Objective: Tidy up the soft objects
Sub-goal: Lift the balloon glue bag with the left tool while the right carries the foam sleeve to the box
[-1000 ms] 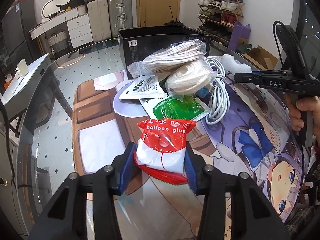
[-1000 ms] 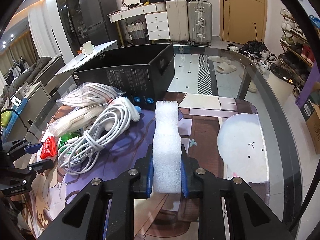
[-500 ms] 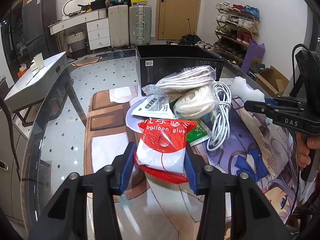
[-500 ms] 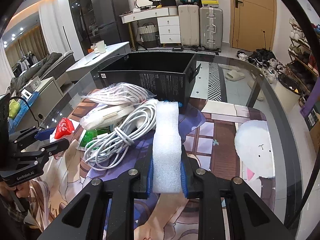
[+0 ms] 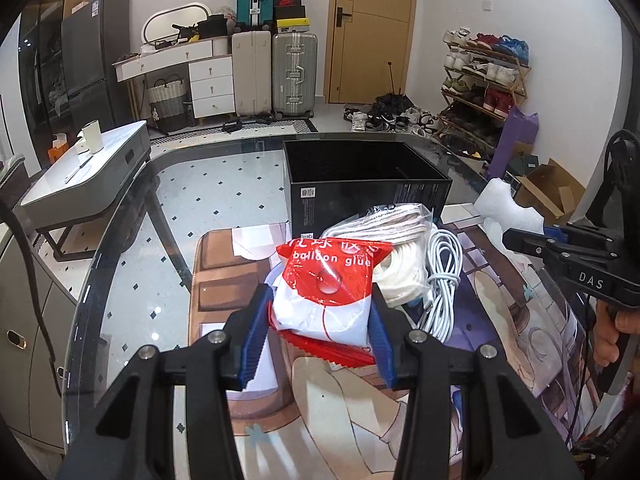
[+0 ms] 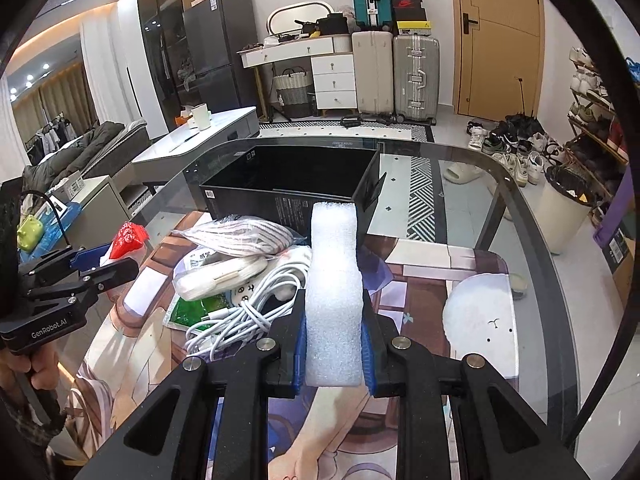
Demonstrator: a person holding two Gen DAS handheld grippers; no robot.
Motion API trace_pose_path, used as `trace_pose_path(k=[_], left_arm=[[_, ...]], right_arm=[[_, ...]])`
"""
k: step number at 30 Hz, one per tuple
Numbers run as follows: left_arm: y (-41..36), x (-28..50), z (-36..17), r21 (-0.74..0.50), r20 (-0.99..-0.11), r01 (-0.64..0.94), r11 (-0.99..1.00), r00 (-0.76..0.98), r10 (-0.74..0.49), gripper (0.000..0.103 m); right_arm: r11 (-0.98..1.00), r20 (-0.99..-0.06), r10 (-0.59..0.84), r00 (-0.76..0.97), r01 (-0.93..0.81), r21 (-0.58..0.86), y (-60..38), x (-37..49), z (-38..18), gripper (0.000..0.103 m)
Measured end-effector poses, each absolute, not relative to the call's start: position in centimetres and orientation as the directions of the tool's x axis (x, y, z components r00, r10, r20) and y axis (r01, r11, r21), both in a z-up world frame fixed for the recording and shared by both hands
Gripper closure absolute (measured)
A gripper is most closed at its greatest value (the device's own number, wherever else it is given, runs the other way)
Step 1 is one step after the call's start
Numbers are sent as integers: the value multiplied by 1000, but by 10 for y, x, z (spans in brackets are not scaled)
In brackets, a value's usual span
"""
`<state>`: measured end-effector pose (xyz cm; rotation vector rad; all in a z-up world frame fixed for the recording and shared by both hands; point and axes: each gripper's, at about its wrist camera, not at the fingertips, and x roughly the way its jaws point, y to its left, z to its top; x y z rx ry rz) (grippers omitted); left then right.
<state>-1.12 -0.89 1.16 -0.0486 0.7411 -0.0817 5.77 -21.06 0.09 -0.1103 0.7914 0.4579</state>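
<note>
Balloon glue bag (image 5: pixel 326 280) squeezed tight in left hand-held gripper (image 5: pixel 320 334); foam block (image 6: pixel 335 300) squeezed in right hand-held gripper (image 6: pixel 335 354). Lift both over black box (image 6: pixel 296 184) wall. Let go gently inside.

Two grippers: left gripper (image 5: pixel 322 322), right gripper (image 6: pixel 334 344). One balloon glue packet (image 5: pixel 330 280); one foam block (image 6: pixel 335 292); one black box (image 6: pixel 292 184) at 12 o'clock; two bagged white cord bundles (image 6: pixel 236 236), (image 6: pixel 218 278); one loose white cable coil (image 6: pixel 248 308); one green packet (image 6: pixel 196 308).
</note>
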Motion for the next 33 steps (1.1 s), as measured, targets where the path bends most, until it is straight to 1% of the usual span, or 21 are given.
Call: trace_pose_path(k=[6, 15, 22, 33], left_arm=[[-15, 4, 24, -94, -673, 56, 994, 732, -105, 58], [-15, 21, 36, -81, -666, 52, 995, 740, -94, 58], [-13, 35, 44, -74, -665, 57, 996, 741, -92, 58], [-18, 59, 56, -44, -665, 72, 996, 742, -83, 58]], right_arm=[[894, -699, 359, 618, -443, 67, -203, 64, 14, 81], [889, -675, 381, 632, -451, 80, -200, 80, 32, 81], [879, -669, 388, 634, -473, 61, -195, 88, 45, 81], [866, -670, 408, 620, -496, 67, -184, 110, 49, 81]])
